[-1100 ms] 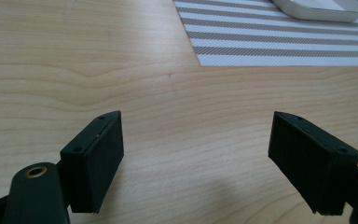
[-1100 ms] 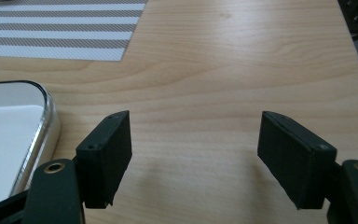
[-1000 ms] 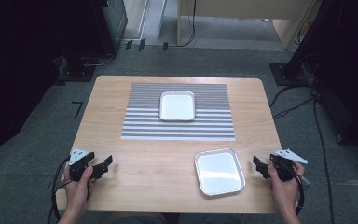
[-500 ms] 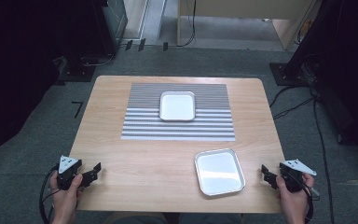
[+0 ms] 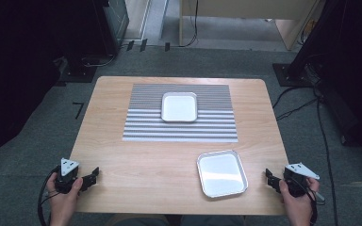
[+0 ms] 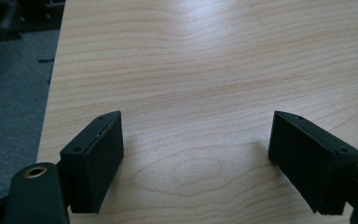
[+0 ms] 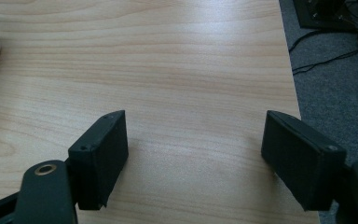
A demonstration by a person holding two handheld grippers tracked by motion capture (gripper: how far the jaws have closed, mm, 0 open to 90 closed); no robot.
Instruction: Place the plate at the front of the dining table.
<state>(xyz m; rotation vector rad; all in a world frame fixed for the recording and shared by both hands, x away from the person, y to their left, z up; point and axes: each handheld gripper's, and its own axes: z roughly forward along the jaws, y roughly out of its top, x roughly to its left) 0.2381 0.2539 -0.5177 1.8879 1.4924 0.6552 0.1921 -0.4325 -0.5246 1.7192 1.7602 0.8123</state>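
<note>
Two shallow metal trays are seen in the high view: the nearer tray (image 5: 222, 173) lies at lower right of the frame on the bare wooden table (image 5: 136, 160), and the farther tray (image 5: 179, 106) rests on the striped placemat (image 5: 141, 127) at upper centre. The right gripper (image 5: 269, 178) is held at the table's lower right corner, near the nearer tray but apart from it; its jaws have just been opening and stand spread, with nothing between them. The left gripper (image 5: 92, 175), at lower left, is likewise spread and empty. The nearer tray is judged light, stiff and slippery; its raised rim, best at the right edge, would give the surest hold.
</note>
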